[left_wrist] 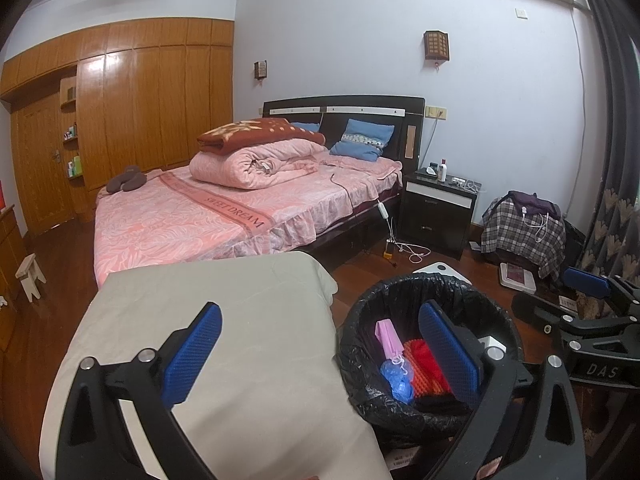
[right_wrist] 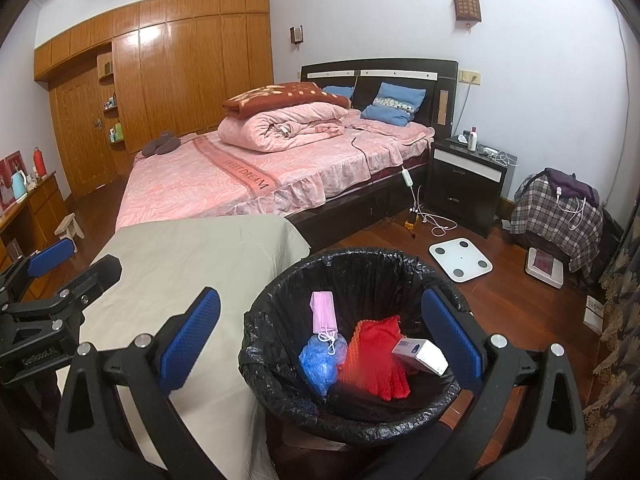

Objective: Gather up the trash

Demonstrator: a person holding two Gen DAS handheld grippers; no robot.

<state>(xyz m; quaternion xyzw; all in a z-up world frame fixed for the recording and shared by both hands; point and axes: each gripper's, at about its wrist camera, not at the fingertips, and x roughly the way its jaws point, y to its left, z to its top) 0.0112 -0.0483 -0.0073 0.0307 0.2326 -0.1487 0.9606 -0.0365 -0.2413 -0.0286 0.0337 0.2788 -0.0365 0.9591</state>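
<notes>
A round trash bin (right_wrist: 280,384) lined with a black bag stands on the floor next to a beige-covered table (right_wrist: 176,264). Inside lie a pink face mask (right_wrist: 323,310), a crumpled blue plastic piece (right_wrist: 320,362), a red cloth (right_wrist: 380,360) and a small white box (right_wrist: 424,356). My right gripper (right_wrist: 320,344) is open and empty, held above the bin. My left gripper (left_wrist: 320,356) is open and empty, straddling the table edge and the bin (left_wrist: 360,380). The mask (left_wrist: 387,338) and the red cloth (left_wrist: 430,364) also show in the left wrist view.
A pink-covered bed (right_wrist: 256,176) stands behind the table. A black nightstand (right_wrist: 464,184), a white scale (right_wrist: 460,258), cables and a power strip (right_wrist: 412,216) are on the wooden floor to the right. A plaid-covered seat (right_wrist: 556,212) and curtain are far right. A small stool (right_wrist: 70,228) is at left.
</notes>
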